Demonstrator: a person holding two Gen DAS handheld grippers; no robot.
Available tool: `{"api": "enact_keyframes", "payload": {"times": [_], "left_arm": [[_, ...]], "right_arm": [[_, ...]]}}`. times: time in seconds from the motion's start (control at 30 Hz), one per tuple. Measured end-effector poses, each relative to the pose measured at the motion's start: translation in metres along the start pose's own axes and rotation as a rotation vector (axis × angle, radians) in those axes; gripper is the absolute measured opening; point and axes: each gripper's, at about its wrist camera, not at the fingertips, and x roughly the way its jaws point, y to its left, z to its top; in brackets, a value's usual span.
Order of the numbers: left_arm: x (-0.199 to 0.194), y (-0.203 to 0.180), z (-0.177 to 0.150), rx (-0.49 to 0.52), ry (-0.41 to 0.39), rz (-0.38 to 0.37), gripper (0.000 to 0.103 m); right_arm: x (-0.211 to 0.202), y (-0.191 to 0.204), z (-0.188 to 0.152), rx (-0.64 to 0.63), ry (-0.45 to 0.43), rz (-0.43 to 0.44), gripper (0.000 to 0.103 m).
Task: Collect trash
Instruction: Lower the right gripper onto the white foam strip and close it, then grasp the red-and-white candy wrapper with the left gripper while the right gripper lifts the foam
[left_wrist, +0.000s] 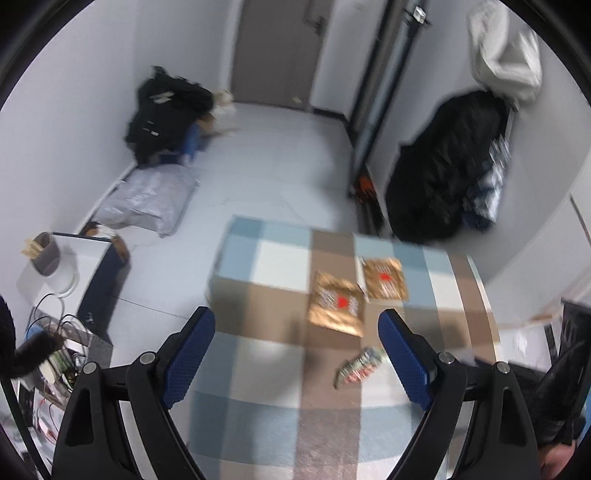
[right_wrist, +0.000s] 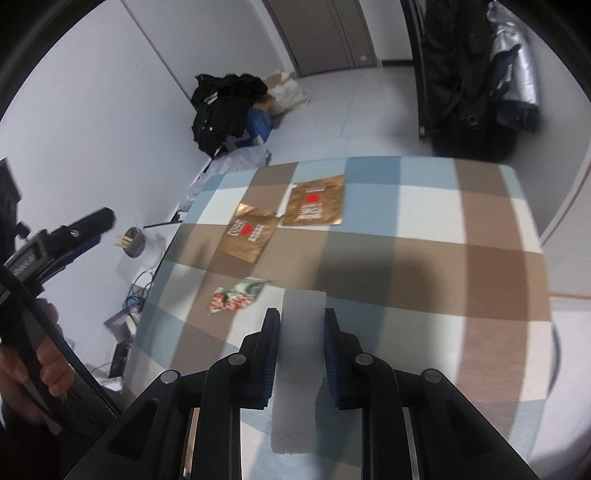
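Two gold wrappers with red dots lie on the checked tablecloth (left_wrist: 258, 369), the nearer one (left_wrist: 336, 301) (right_wrist: 249, 230) and the farther one (left_wrist: 384, 278) (right_wrist: 316, 201). A crumpled green and red wrapper (left_wrist: 358, 367) (right_wrist: 236, 295) lies closer. My left gripper (left_wrist: 297, 350) is open and empty above the cloth, the crumpled wrapper near its right finger. My right gripper (right_wrist: 301, 317) is shut on a grey-white strip of paper (right_wrist: 299, 354) held above the cloth (right_wrist: 424, 258). The left gripper also shows at the left of the right wrist view (right_wrist: 70, 236).
Black clothes (left_wrist: 166, 114) and a grey bag (left_wrist: 147, 199) lie on the floor by the left wall. A black coat (left_wrist: 443, 166) hangs at the right. A low white stand with a grey cup (left_wrist: 46, 254) and cables stands left of the table.
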Motion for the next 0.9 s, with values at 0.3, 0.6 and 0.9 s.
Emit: {"api": "enact_keyframes", "payload": {"times": [0.3, 0.6, 0.9], "left_arm": [[0.044, -0.043, -0.019, 0.171, 0.182, -0.036, 0.087], [0.068, -0.06, -0.03, 0.221, 0.257, -0.012, 0.078], [0.077, -0.068, -0.037, 0.294, 0.265, 0.022, 0.05]], "right_arm": [[-0.007, -0.042, 0.004, 0.103, -0.044, 0.017, 0.022], [-0.016, -0.06, 0.003, 0.11, -0.058, 0.033, 0.022], [-0.032, -0.073, 0.006, 0.133, -0.08, 0.053, 0.022]]}}
